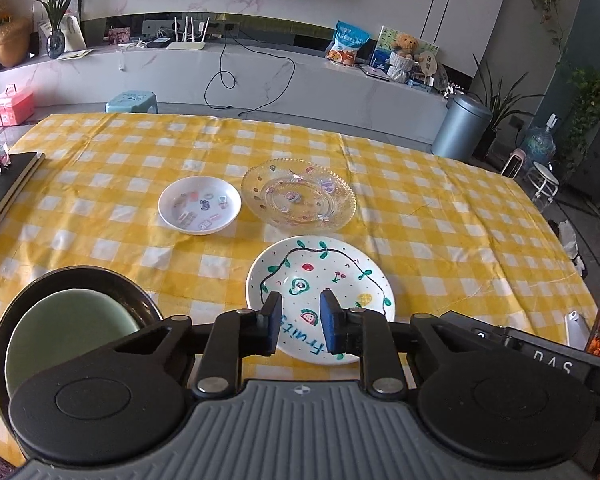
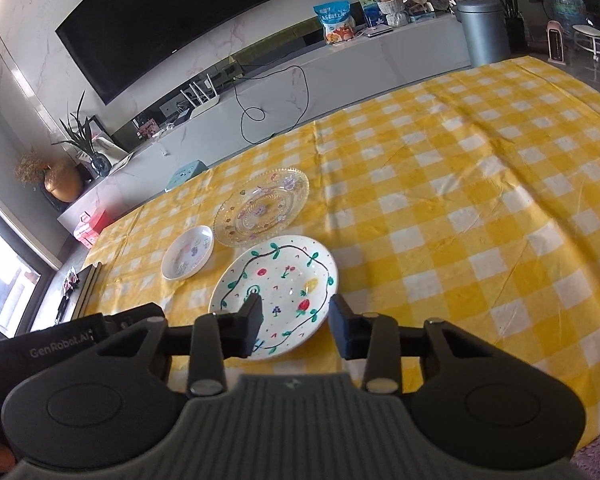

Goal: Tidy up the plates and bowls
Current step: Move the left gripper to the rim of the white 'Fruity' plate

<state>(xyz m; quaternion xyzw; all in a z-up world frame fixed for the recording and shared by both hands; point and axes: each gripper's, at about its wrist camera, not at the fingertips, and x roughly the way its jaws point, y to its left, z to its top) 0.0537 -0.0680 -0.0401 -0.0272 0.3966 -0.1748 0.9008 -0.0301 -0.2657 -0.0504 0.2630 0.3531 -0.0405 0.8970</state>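
Hovering side by side over a yellow checked tablecloth (image 1: 440, 208), the left gripper (image 1: 300, 322) and right gripper (image 2: 296, 322) both face the painted fruit plate (image 1: 320, 280) lying just ahead and below, jaws partly open, empty, neither clearly nearer.

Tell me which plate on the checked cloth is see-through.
The glass plate with the scalloped rim, farthest from the camera. The yellow checks show through it, while the small white dish beside it and the painted fruit plate in front are opaque.
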